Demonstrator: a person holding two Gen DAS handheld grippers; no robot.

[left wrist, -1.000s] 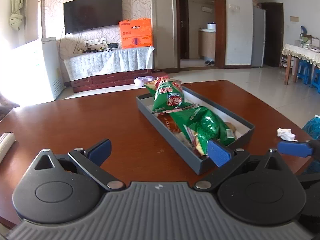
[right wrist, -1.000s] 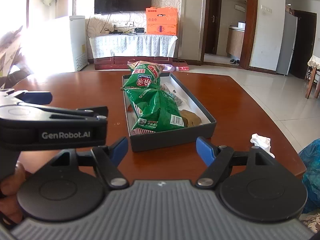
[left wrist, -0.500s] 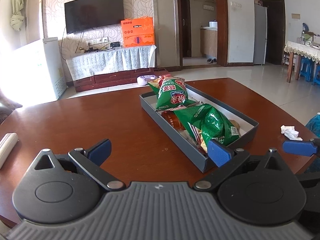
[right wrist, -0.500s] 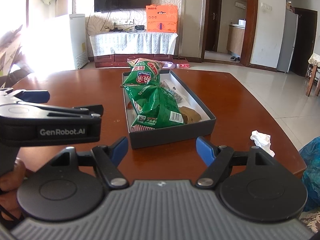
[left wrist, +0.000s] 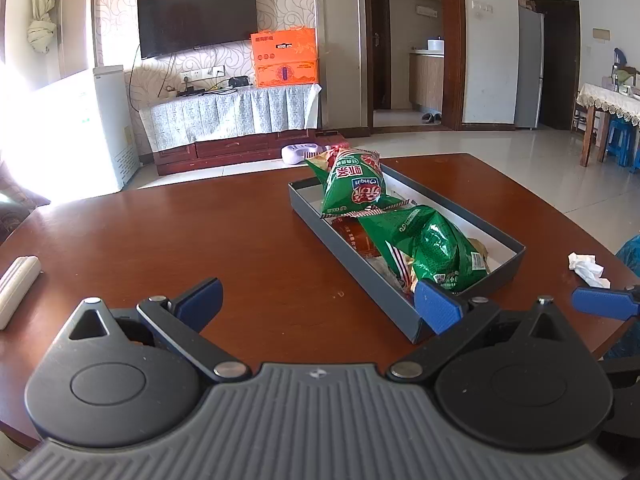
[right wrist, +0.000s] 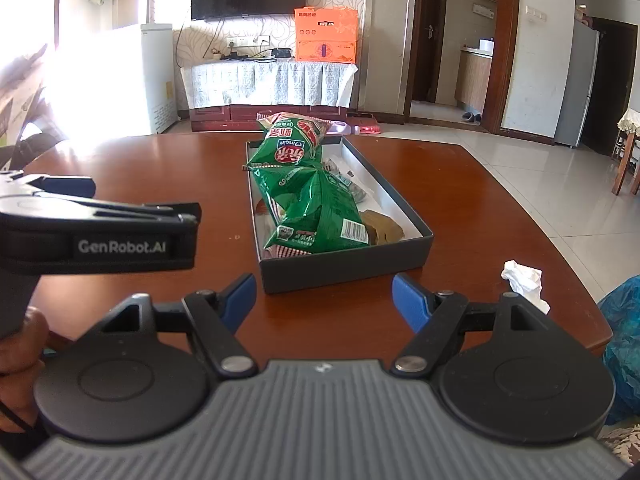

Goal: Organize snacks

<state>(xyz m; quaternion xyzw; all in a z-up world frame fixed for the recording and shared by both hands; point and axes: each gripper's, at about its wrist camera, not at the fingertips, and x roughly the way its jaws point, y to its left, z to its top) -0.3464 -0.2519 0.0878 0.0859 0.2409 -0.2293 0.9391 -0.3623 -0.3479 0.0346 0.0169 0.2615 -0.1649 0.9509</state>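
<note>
Shiny green snack bags [right wrist: 316, 204] lie crumpled in the grey box [right wrist: 348, 264].

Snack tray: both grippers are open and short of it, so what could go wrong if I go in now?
The far green bag leans over the tray rim, so a nudge could tip it onto the table. The near green bag covers smaller packets; a grab there may drag them out. The tray is light-looking and may slide.

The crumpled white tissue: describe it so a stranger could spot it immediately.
Start at the big reddish-brown wooden table and find the long dark grey box of green snack bags at its middle. Look right of the box's near end, close to the table's edge: the crumpled white tissue lies there alone, the only loose white scrap outside the box.
</note>
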